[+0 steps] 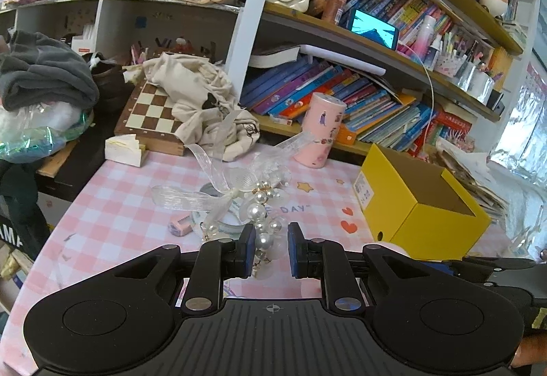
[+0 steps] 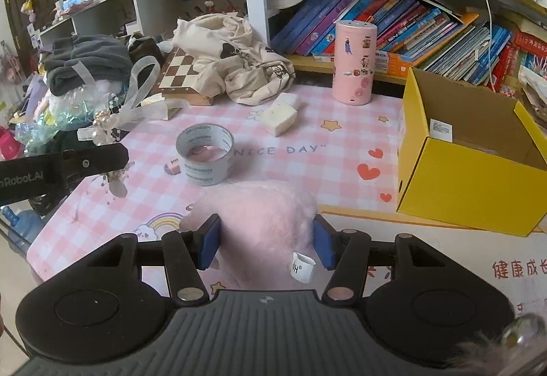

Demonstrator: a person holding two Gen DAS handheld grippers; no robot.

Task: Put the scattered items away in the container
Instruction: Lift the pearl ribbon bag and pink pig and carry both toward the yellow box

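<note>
Tape roll (image 1: 218, 205): in the left wrist view we see it only through the clear ribbon and pearls; most is covered.
Yellow box (image 2: 471, 184): we cannot see its floor past the near wall.
Plush label (image 2: 301, 268): print too small for us to read.
Bottom right corner, right wrist view: blurred, unidentifiable.

Count from my two cams: 1 yellow box (image 2: 471, 184). 1 tape roll (image 2: 204, 153). 1 pink eraser (image 2: 172, 168). 1 pink fluffy toy (image 2: 263, 232). 1 pearl-and-ribbon ornament (image 1: 254, 205). 2 pale foam blocks (image 2: 278, 117), touching. 1 pink sticker canister (image 2: 354, 63). 1 chessboard (image 2: 181, 71). 1 cloth bag (image 2: 232, 57). 2 grippers, mine: left (image 1: 271, 251), right (image 2: 266, 247).
</note>
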